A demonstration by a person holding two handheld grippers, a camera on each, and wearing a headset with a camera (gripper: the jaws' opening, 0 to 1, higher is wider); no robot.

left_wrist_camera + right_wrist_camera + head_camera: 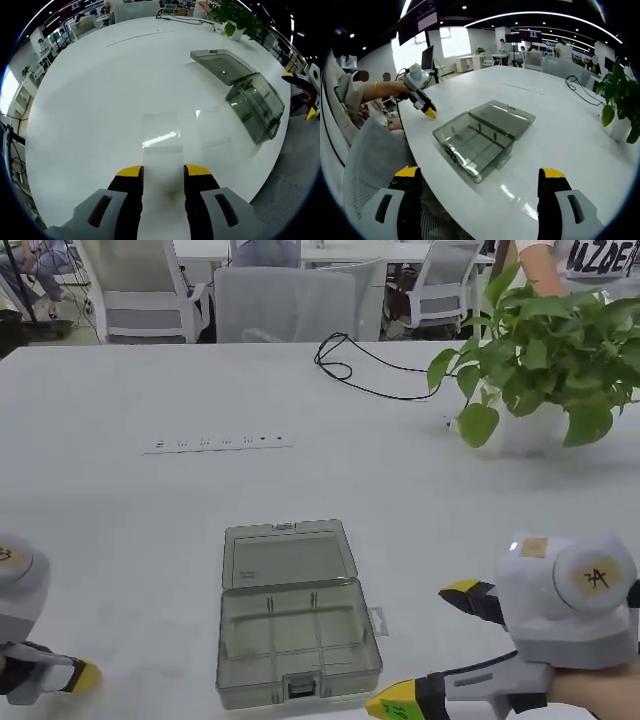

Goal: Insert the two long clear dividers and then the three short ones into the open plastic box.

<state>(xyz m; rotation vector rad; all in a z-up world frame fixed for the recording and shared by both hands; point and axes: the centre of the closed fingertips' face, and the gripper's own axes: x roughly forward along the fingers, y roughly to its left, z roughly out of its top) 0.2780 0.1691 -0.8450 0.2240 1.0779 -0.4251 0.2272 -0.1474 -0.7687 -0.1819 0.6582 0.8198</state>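
While the yellow-tipped left gripper (163, 172) gapes narrowly, the right gripper (480, 173) widely, both empty, we judge the flat clear dividers (161, 134) light, slick: pinch an edge.

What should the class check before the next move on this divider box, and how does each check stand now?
1. Plastic box lid open, laid flat behind it: ok.
2. Right gripper jaws wide, empty: ok.
3. Left gripper jaws apart: ok.
4. Clear dividers lying on the table ahead of the left gripper: ok; their number, cannot tell.
5. How many dividers already sit in the box: cannot tell.
6. Plant and cable well away from the box: ok.
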